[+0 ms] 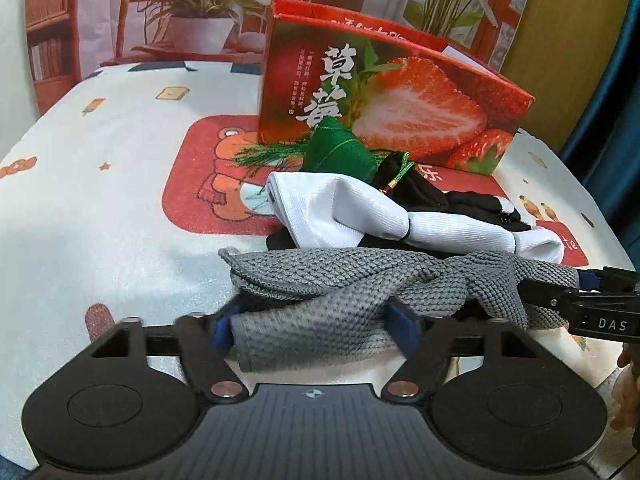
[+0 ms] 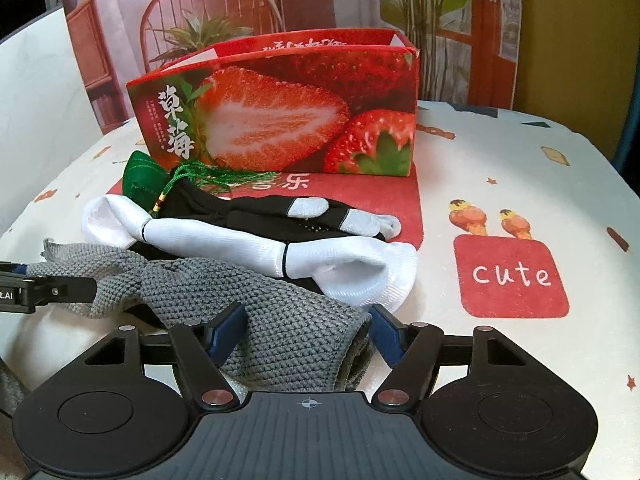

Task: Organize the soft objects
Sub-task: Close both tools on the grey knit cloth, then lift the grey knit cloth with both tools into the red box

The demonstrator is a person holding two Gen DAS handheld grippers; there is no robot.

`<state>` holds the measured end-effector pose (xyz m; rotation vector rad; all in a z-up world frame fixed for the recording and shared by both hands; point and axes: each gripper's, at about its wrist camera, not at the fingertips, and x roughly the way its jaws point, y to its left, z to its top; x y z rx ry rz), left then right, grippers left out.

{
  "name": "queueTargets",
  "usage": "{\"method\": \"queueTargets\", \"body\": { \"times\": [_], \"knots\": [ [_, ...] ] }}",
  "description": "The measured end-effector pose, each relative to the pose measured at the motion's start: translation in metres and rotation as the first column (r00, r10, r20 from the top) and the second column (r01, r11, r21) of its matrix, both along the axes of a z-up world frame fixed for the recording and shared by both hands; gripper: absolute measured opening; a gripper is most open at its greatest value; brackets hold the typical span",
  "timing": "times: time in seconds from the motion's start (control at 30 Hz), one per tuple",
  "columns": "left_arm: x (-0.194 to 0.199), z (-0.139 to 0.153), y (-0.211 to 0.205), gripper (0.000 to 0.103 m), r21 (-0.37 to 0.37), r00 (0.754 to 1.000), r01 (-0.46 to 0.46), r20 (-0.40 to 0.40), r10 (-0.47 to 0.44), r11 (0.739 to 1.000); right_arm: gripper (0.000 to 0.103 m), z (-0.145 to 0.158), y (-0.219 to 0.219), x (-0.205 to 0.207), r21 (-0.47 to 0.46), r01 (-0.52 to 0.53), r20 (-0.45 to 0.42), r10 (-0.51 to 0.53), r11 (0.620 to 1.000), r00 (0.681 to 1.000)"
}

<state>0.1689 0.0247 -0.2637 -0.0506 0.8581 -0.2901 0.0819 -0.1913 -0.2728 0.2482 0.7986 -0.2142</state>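
Observation:
A grey knit cloth (image 1: pixel 340 280) lies stretched across the front of a pile of soft things. My left gripper (image 1: pixel 312 328) has its blue pads against one end, the knit bunched between them. At the other end my right gripper (image 2: pixel 304 332) presses both pads on the grey knit cloth (image 2: pixel 280 320). Behind it lie a white sock (image 1: pixel 340 212) (image 2: pixel 240 240), a black-and-white glove (image 2: pixel 320 212) and a green pouch (image 1: pixel 340 152) with a tassel. An open red strawberry box (image 1: pixel 400 92) (image 2: pixel 280 108) stands upright behind the pile.
The pile sits on a white tablecloth (image 1: pixel 100 200) with cartoon prints, including a red "cute" patch (image 2: pixel 512 276) to the right. A printed backdrop of plants and a chair hangs behind the table. Its edges curve away left and right.

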Motion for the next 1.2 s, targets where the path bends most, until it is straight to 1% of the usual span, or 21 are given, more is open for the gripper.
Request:
{"method": "queueTargets", "body": {
  "times": [0.03, 0.07, 0.1, 0.13, 0.23, 0.4, 0.6, 0.8, 0.9, 1.0, 1.13, 1.2],
  "knots": [
    [0.000, 0.000, 0.000, 0.047, -0.015, 1.000, 0.014, -0.003, -0.014, 1.000, 0.065, -0.001, 0.000, 0.001, -0.001, -0.002, 0.001, 0.002, 1.000, 1.000],
    [-0.001, 0.000, 0.000, 0.046, -0.019, 1.000, 0.021, -0.002, -0.021, 1.000, 0.065, -0.001, 0.001, 0.001, -0.001, -0.004, 0.003, 0.004, 1.000, 1.000],
    [-0.002, 0.001, -0.001, 0.040, -0.013, 1.000, 0.021, 0.006, -0.021, 1.000, 0.065, -0.001, 0.001, 0.002, -0.001, -0.009, 0.005, 0.009, 1.000, 1.000],
    [-0.003, 0.001, -0.003, 0.033, -0.015, 1.000, 0.028, 0.011, -0.028, 1.000, 0.064, -0.001, 0.001, 0.004, -0.003, -0.012, 0.007, 0.012, 1.000, 1.000],
    [-0.005, 0.002, -0.004, 0.027, -0.008, 0.999, 0.028, 0.024, -0.028, 1.000, 0.061, 0.000, 0.003, 0.009, -0.017, -0.032, 0.015, 0.032, 0.999, 0.999],
    [-0.004, 0.000, -0.001, 0.026, -0.022, 1.000, 0.020, 0.018, -0.020, 1.000, 0.059, 0.001, 0.006, 0.016, -0.037, -0.048, 0.030, 0.049, 0.998, 0.998],
    [-0.003, -0.001, 0.000, 0.026, -0.030, 1.000, 0.010, 0.011, -0.010, 1.000, 0.059, 0.004, 0.005, 0.009, -0.043, -0.039, 0.058, 0.042, 0.998, 0.997],
    [-0.003, -0.002, 0.002, 0.026, -0.041, 1.000, 0.006, 0.009, -0.005, 0.999, 0.060, 0.015, 0.005, 0.000, -0.087, -0.014, 0.125, 0.025, 0.996, 0.992],
    [-0.003, -0.003, 0.002, 0.026, -0.041, 1.000, 0.005, 0.009, -0.005, 0.999, 0.060, 0.018, 0.007, 0.000, -0.095, -0.030, 0.148, 0.044, 0.995, 0.988],
    [-0.003, -0.003, 0.002, 0.026, -0.045, 1.000, 0.004, 0.009, -0.004, 0.999, 0.062, 0.016, 0.010, 0.002, -0.102, -0.058, 0.131, 0.071, 0.993, 0.989],
    [-0.002, -0.003, 0.003, 0.026, -0.050, 1.000, 0.004, 0.009, -0.003, 0.999, 0.061, 0.009, 0.009, 0.002, -0.065, -0.062, 0.096, 0.068, 0.996, 0.993],
    [-0.002, -0.004, 0.003, 0.026, -0.052, 1.000, 0.003, 0.010, -0.003, 0.999, 0.061, 0.003, 0.008, 0.004, -0.036, -0.075, 0.062, 0.077, 0.997, 0.995]
  ]
}}
